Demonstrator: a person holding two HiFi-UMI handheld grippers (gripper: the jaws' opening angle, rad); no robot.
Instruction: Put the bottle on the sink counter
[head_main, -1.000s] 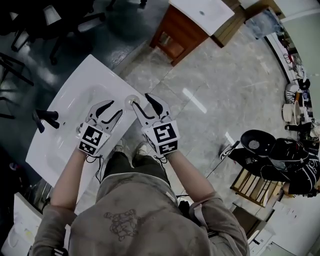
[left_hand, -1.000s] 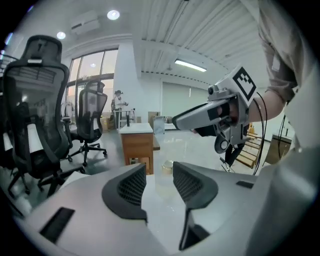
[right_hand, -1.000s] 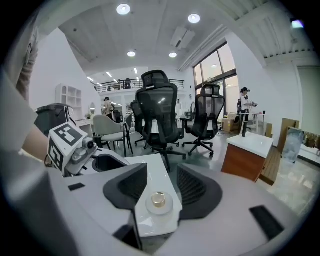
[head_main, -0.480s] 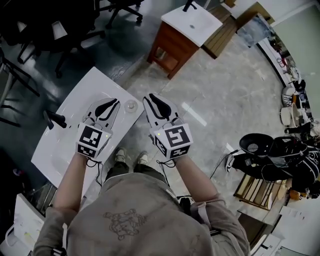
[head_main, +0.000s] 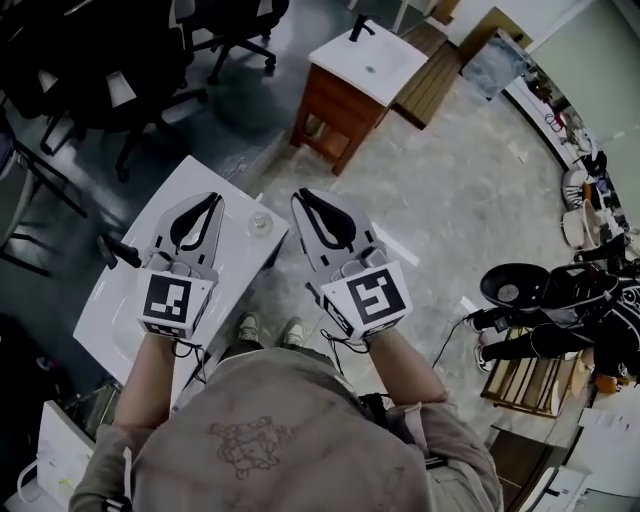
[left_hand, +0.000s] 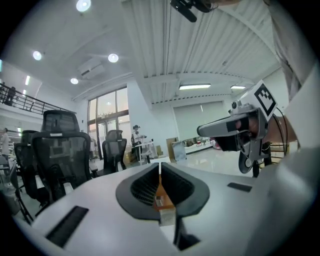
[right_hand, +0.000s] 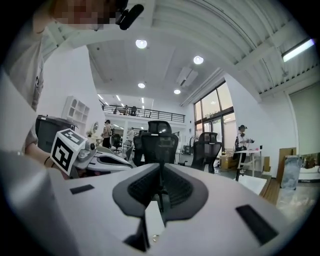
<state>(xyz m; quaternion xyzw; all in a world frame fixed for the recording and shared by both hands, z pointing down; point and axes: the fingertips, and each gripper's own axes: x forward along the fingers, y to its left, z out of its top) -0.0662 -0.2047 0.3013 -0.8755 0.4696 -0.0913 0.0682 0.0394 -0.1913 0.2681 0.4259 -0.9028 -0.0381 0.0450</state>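
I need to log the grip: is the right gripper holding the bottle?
No: the bottle stands on the sink counter, and the right gripper is shut on nothing.

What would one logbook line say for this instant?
bottle: on sink counter, not held | left gripper: jaws shut, empty | right gripper: jaws shut, empty

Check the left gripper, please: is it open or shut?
Shut. In the left gripper view, the left gripper has its jaws together along their length, with nothing between them.
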